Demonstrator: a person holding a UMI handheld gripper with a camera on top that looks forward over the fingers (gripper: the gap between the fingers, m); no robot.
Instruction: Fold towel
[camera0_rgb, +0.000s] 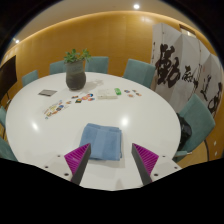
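A light blue towel (100, 140) lies flat on the round white table (150, 115), folded into a rough rectangle. My gripper (111, 158) hovers above the table's near edge, just short of the towel. Its fingers are wide apart, with the pink pads (78, 156) showing on both sides. The towel's near edge lies just ahead of the fingers, slightly toward the left one. Nothing is held between them.
A potted plant (76, 70) stands at the table's far side. Small items and papers (80, 100) lie scattered beyond the towel. Teal chairs (138, 70) ring the table. A banner with black calligraphy (185, 70) hangs at the right.
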